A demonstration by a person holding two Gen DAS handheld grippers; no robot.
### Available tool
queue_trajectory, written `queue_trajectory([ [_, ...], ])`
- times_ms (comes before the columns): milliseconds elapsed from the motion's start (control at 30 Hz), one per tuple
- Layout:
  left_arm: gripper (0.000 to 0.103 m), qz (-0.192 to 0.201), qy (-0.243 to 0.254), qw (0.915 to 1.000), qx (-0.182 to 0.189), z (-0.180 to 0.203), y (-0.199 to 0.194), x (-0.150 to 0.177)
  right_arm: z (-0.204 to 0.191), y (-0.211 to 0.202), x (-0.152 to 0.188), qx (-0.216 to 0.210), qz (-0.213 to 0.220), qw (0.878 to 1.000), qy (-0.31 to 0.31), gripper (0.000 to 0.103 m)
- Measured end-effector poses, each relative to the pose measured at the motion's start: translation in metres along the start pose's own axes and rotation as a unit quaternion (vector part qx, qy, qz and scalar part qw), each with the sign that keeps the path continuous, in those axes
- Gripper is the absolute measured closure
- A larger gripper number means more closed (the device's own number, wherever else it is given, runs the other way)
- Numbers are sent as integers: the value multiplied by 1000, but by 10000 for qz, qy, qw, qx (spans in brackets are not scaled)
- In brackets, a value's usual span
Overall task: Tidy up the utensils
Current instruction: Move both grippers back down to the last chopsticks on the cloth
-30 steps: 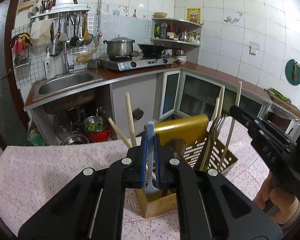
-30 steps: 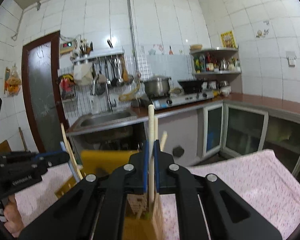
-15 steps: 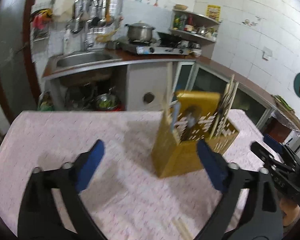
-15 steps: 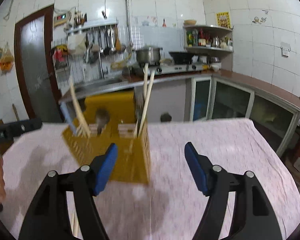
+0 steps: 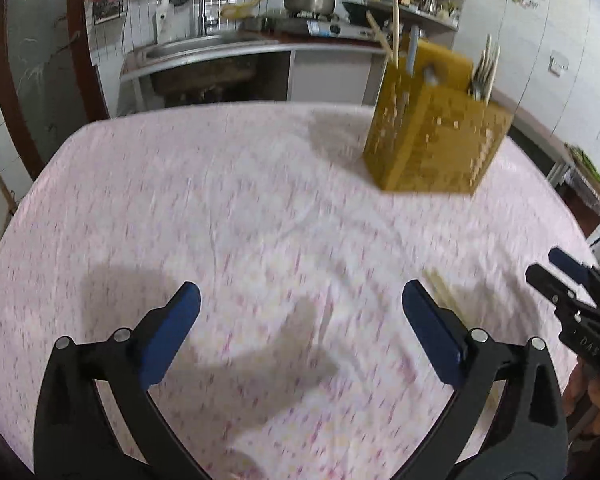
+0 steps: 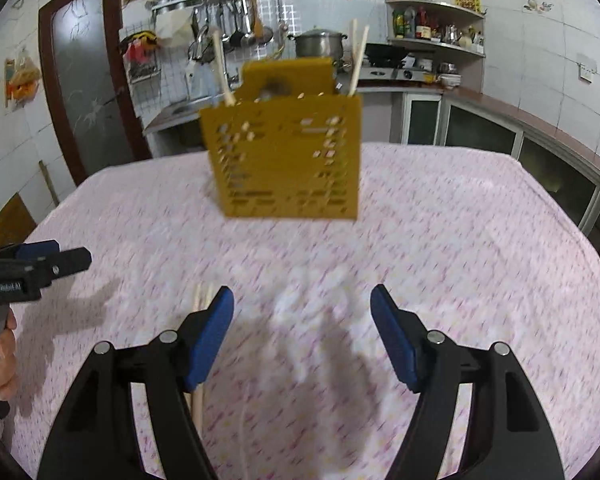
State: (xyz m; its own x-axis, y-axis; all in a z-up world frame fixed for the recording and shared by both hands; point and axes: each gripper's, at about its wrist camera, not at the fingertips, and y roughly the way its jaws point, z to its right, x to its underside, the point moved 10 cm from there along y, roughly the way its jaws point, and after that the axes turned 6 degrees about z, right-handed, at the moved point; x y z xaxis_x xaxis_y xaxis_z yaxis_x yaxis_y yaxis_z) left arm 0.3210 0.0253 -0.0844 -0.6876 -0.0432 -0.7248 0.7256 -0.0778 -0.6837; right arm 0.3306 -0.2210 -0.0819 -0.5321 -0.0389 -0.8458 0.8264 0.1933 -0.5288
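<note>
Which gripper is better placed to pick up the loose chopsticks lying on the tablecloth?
Right, probably. The chopsticks lie just beside the open right gripper, partly under its finger. The left gripper, also open and empty, sits farther to their side.

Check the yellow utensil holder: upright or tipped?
Upright. The yellow utensil holder stands on its base on the pink tablecloth, with chopsticks sticking up out of it.

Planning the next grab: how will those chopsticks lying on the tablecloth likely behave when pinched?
The chopsticks look thin, pale and wooden, so probably stiff and light. Lying flat on the tablecloth, the pair may roll or separate. The open right gripper beside them might catch cloth too.
</note>
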Motion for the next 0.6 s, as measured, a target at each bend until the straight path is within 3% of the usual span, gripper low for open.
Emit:
queue_trajectory([
  [167, 5, -24, 59, 10000, 27, -3, -3, 25, -18, 4, 24, -110, -253, 9996, -65, 34],
  [267, 5, -133, 121, 9998, -124, -8, 5, 39, -27, 10, 32, -146, -437, 9988, -184, 49],
  [367, 5, -253, 64, 9996, -88, -11, 9, 45, -37, 13, 34, -218, -542, 9980, -234, 52],
  [600, 5, -312, 2, 9995, -6, -11, 8, 52, -54, 24, 37, -337, -787, 9956, -368, 74],
])
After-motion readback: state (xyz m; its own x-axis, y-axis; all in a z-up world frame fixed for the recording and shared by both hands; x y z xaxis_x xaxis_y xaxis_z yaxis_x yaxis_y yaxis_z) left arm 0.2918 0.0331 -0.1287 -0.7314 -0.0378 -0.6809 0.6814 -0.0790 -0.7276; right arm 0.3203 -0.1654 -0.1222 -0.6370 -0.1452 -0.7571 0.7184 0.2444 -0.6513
